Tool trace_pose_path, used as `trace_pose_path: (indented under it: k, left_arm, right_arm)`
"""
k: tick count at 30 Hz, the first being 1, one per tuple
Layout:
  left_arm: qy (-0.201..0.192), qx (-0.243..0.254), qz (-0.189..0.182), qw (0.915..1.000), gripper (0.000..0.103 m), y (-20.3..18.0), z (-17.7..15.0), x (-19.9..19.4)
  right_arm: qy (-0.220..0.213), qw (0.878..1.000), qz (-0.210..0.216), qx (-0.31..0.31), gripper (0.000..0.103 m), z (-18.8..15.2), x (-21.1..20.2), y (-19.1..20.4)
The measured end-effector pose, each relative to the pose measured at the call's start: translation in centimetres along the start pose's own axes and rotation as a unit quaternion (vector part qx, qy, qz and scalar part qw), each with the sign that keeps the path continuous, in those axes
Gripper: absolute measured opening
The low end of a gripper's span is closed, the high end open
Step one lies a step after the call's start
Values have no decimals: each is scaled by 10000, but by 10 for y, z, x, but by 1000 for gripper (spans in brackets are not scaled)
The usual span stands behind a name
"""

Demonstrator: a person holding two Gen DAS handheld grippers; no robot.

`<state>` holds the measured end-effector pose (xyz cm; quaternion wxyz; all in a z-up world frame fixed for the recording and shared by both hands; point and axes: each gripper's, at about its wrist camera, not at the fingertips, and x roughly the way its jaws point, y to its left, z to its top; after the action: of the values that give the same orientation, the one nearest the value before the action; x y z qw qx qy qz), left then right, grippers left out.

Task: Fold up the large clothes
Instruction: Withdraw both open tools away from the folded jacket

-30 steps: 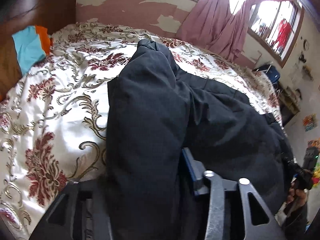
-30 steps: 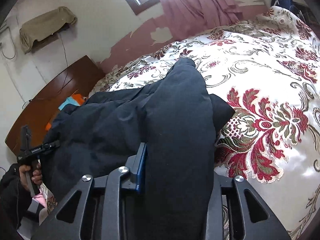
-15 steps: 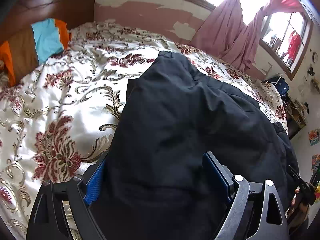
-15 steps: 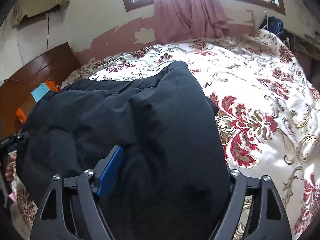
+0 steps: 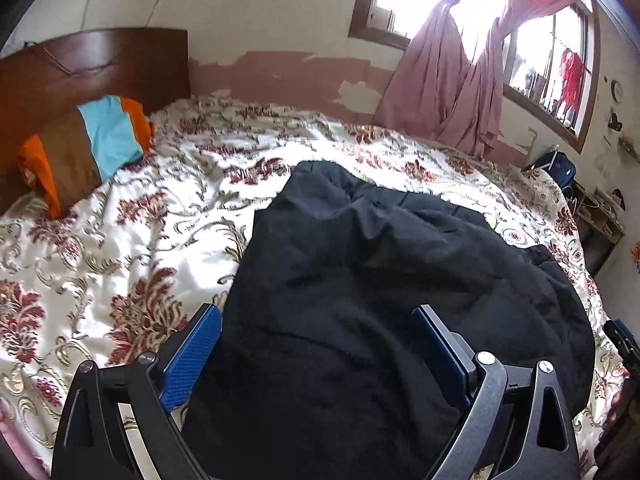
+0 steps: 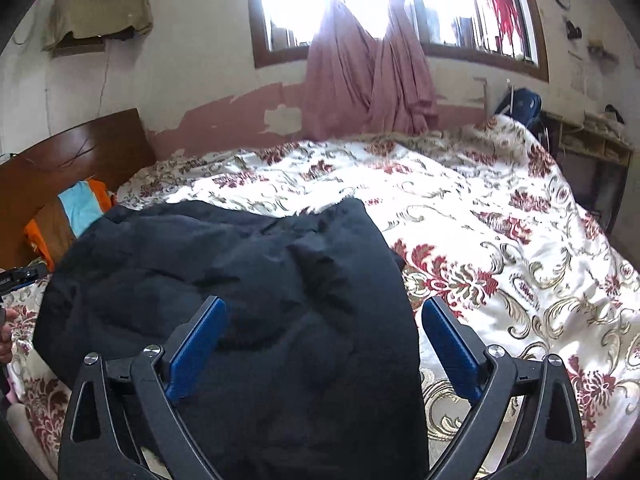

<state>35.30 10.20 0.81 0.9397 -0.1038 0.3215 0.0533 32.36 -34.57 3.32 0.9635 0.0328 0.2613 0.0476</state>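
Note:
A large black padded garment [image 5: 380, 280] lies in a folded heap on the floral bedspread [image 5: 120, 248]; it also shows in the right wrist view [image 6: 248, 272]. My left gripper [image 5: 316, 320] is open, its blue pads wide apart over the garment's near edge. My right gripper [image 6: 324, 312] is open too, with its blue pads either side of the garment's right part. Neither grips the cloth. The other gripper's tip shows at the far right of the left view [image 5: 622, 340] and the far left of the right view [image 6: 18, 274].
A striped orange, brown and blue pillow [image 5: 80, 148] leans on the wooden headboard [image 5: 92, 64] at the left. Pink curtains [image 6: 368, 80] hang at the window behind the bed. A shelf [image 6: 592, 148] and a blue bag [image 6: 520, 104] stand at the right.
Both grippers have opened and let go of the black garment, which now rests on the bed. Both have drawn back and tilted up, so more of the room shows.

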Motion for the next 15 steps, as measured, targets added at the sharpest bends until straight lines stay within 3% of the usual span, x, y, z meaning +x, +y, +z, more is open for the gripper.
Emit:
trace_pose_path:
  k: [15]
  left_arm:
    - [-1073,821,-287,9904,103,-52,-23,-108]
  right_arm:
    - [-770,9955,452,-332,100,4,-90,54]
